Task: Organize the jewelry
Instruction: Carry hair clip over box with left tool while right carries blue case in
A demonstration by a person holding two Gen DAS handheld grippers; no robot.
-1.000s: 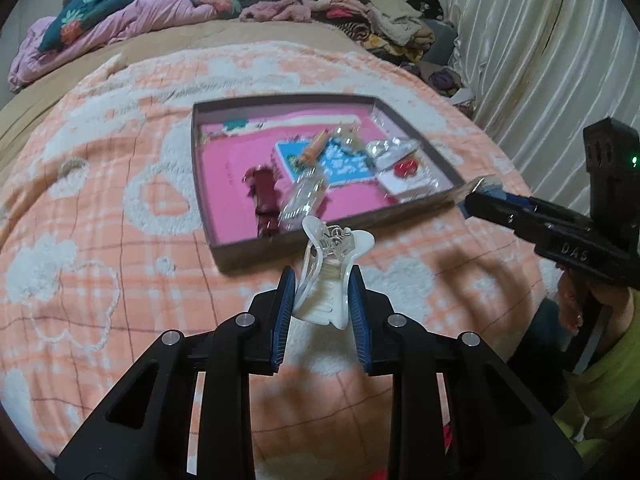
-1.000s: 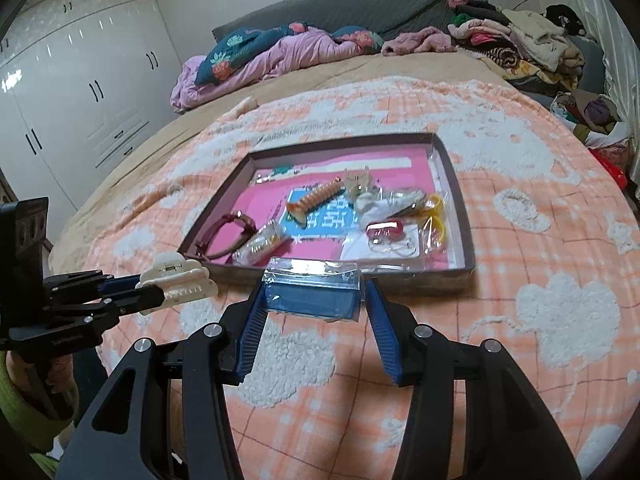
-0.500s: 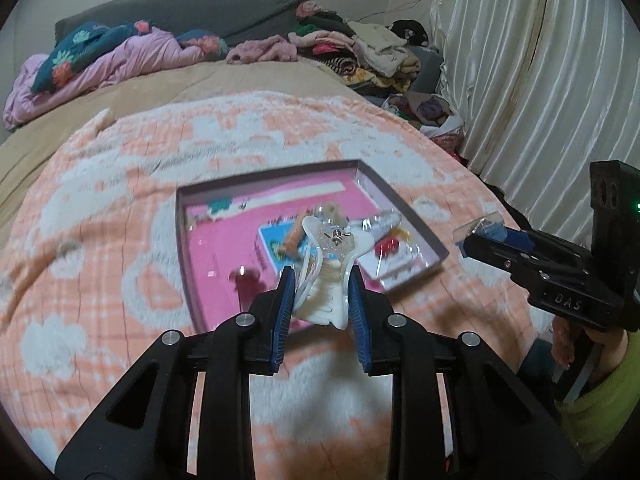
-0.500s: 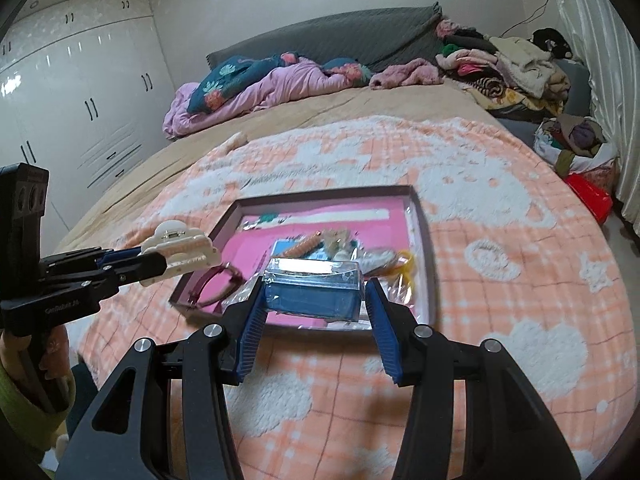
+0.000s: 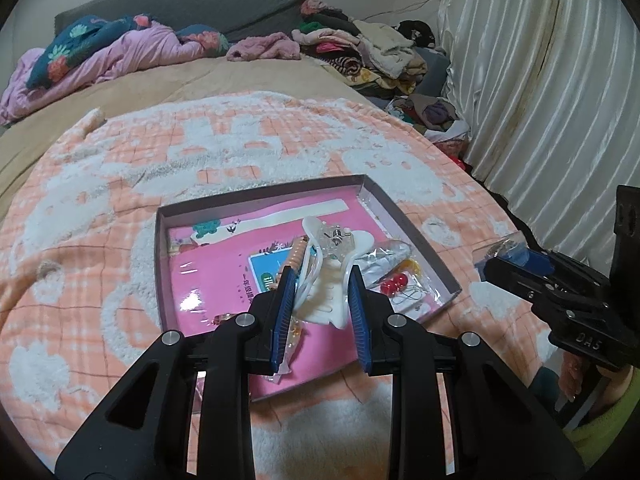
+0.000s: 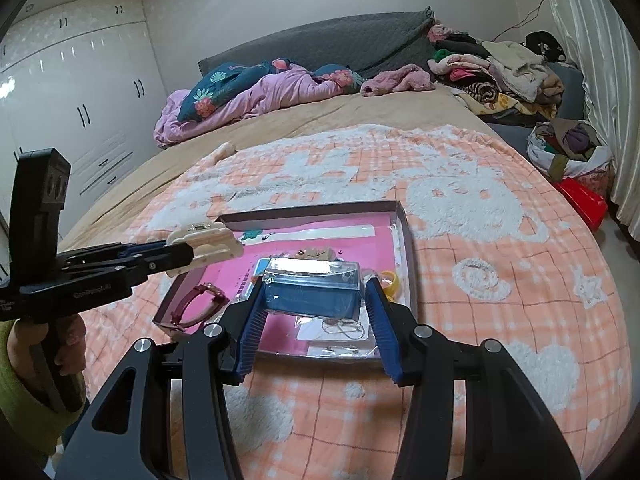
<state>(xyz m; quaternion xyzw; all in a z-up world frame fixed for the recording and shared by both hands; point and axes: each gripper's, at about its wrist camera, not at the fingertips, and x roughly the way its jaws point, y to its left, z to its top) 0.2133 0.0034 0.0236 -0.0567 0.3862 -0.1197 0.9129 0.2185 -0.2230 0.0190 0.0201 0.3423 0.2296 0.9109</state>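
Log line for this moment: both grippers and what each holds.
left gripper: shut on white hair claw clip | right gripper: shut on clear blue-lined box | both above pink tray

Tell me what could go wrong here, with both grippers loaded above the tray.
1. The left gripper pinches the white hair claw only near its lower end, so it might twist or slip out.
2. The right gripper holds a clear plastic box, which could slide on the pads.
3. The tray is already crowded with small packets; a drop could land on the red earrings.
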